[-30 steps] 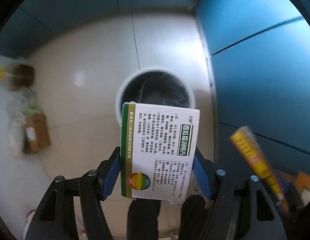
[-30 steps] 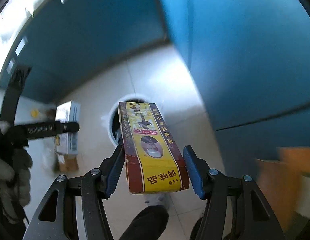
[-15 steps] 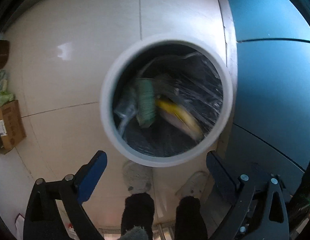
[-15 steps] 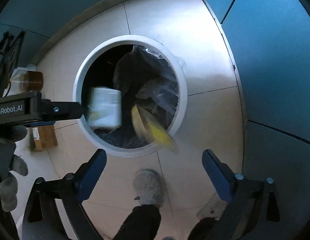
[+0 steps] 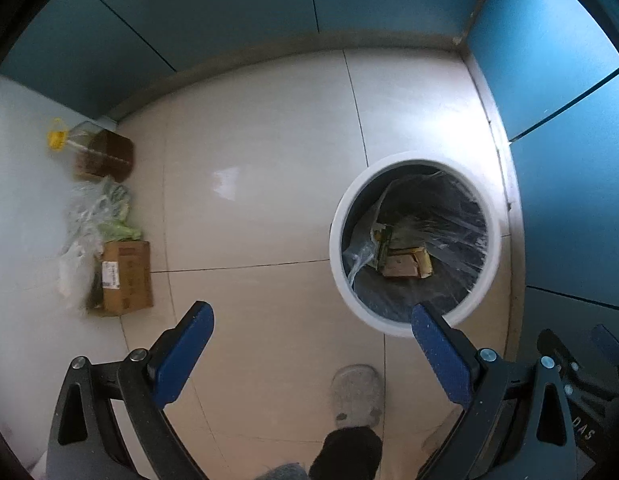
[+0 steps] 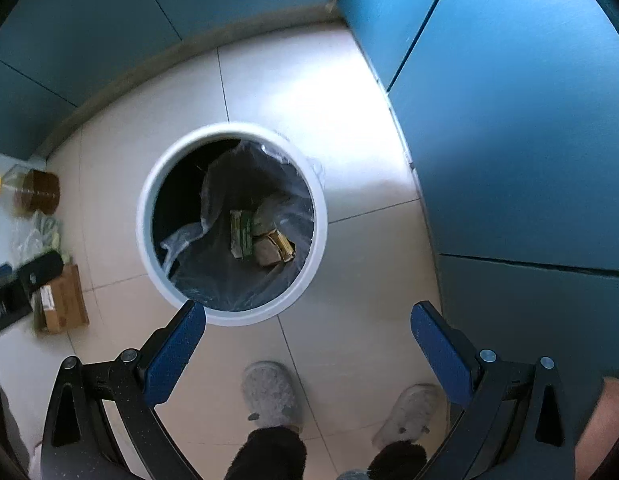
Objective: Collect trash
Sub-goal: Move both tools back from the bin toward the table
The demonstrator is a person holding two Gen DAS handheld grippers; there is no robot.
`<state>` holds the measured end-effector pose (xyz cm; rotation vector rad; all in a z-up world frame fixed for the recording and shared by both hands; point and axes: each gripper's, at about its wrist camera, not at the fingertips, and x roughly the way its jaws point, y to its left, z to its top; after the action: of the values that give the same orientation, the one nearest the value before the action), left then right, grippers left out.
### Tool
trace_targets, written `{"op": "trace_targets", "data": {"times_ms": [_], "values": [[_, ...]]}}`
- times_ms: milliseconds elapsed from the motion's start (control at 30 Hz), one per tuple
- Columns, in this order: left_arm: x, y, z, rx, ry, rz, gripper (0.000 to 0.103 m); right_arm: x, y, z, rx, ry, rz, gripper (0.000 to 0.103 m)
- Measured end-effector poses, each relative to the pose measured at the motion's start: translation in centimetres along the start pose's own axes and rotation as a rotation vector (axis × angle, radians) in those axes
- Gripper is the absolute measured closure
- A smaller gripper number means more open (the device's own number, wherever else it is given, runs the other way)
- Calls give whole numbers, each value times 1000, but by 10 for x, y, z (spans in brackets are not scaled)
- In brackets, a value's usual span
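Two boxes (image 6: 261, 240) lie in the bin (image 6: 149, 184), frame centre; light, stiff card, grip across flat sides. Both grippers' (image 5: 309, 344) jaws wide open, empty.

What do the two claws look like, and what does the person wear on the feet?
Each claw, left claw and right claw, has two blue padded fingers on black triangular brackets with silver bolts. The person wears grey fluffy slippers and dark trousers.
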<state>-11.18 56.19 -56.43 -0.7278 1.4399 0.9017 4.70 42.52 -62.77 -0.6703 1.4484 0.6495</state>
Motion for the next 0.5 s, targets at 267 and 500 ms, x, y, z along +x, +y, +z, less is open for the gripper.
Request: {"op": "trace_targets", "data": {"times_ms": [267, 500], "values": [[-113, 6, -19, -9, -64, -63, 2, -129, -7, -15, -1, -91, -9, 0], [-231, 16, -45, -15, -156, -105, 2, -264, -8, -41, -39, -189, 4, 0]]}}
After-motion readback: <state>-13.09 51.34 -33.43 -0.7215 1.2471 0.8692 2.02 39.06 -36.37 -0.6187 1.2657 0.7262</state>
